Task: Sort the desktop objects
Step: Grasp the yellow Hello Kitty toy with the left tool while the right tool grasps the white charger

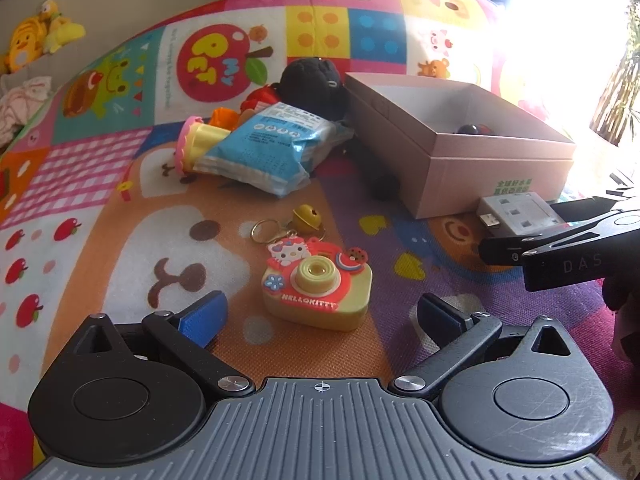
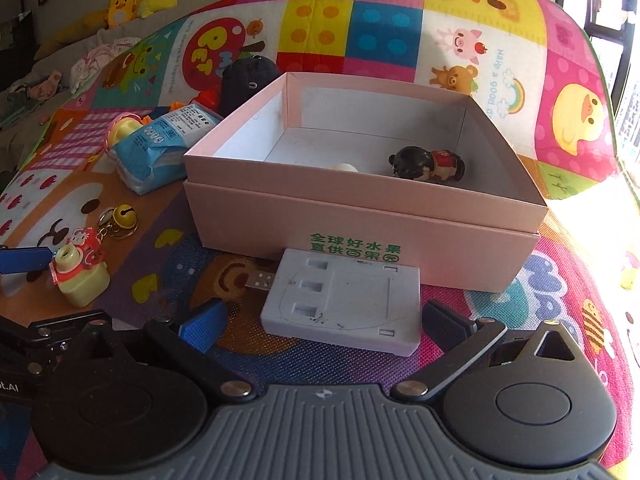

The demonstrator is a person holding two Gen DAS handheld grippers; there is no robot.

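Pink cardboard box point(image 2: 360, 216): open-topped, sitting on the patchwork play mat point(image 2: 500, 64); green printed characters on its near wall; a small black-haired figurine in red point(image 2: 428, 164) lies inside toward the right, with a pale rounded thing beside it that I cannot make out.

White USB hub point(image 2: 344, 304): flat on the mat just in front of the box's near wall, its plug pointing left; it lies between the right fingers but neither pad touches it.

Right gripper point(image 2: 320, 316): held low and level, aimed at the box; fingers spread wide, blue pad point(image 2: 204, 324) to the left of the hub, the other pad close by its right edge; in the left wrist view it reaches in from the right with the hub at its tip.

Left gripper point(image 1: 320, 312): hovering low over the mat, pointing forward; fingers wide apart and holding nothing; the blue pad point(image 1: 204, 316) sits left.

Hello Kitty camera keychain point(image 1: 318, 284): yellow and red, standing on the mat just ahead of the left fingers, roughly centred between them, untouched; its ring and a gold bell point(image 1: 306, 218) lie just behind it.

Heap left of the box: blue packet point(image 1: 264, 148) lying on a yellow-and-pink toy point(image 1: 196, 142); black plush point(image 1: 316, 84) against the box's far corner; something orange and red is partly hidden behind.
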